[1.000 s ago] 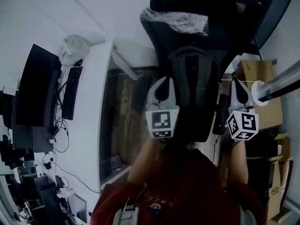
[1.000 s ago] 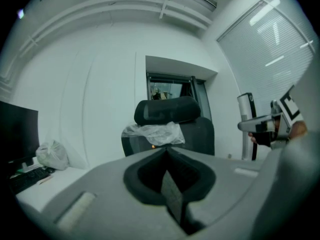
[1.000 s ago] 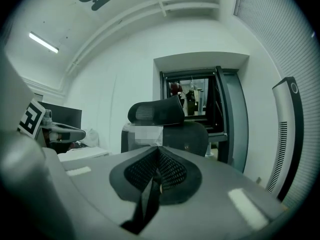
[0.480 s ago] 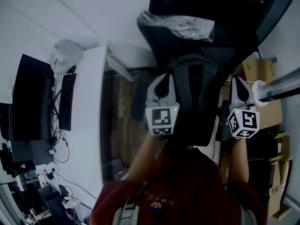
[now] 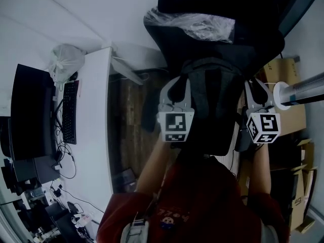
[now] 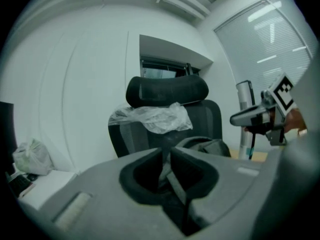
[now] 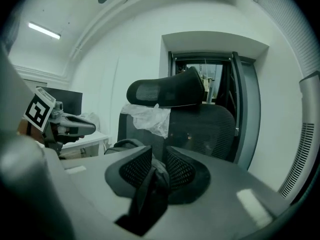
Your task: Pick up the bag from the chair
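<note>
A dark backpack (image 5: 212, 100) hangs in front of the black office chair (image 5: 253, 39), between my two grippers. My left gripper (image 5: 177, 82) sits at the bag's left side. In the left gripper view its jaws (image 6: 166, 151) are shut on a grey strap (image 6: 175, 181) of the bag. My right gripper (image 5: 254, 85) is at the bag's right side, and its mesh-lined jaws (image 7: 159, 151) are shut on a dark strap (image 7: 150, 184). The bag's rounded top (image 6: 205, 145) shows before the chair back. Crumpled clear plastic (image 5: 195, 24) drapes over the chair below the headrest.
A white desk (image 5: 96, 115) stands at the left with a monitor (image 5: 30, 115), a keyboard (image 5: 68, 110) and a tied plastic bag (image 5: 63, 59). Cardboard boxes (image 5: 291, 120) and a ribbed grey column (image 5: 304, 87) crowd the right. Wooden floor (image 5: 129, 120) lies between desk and chair.
Both grippers and the bag have shifted a little up the head view, toward the chair back. Both grips look unchanged.
</note>
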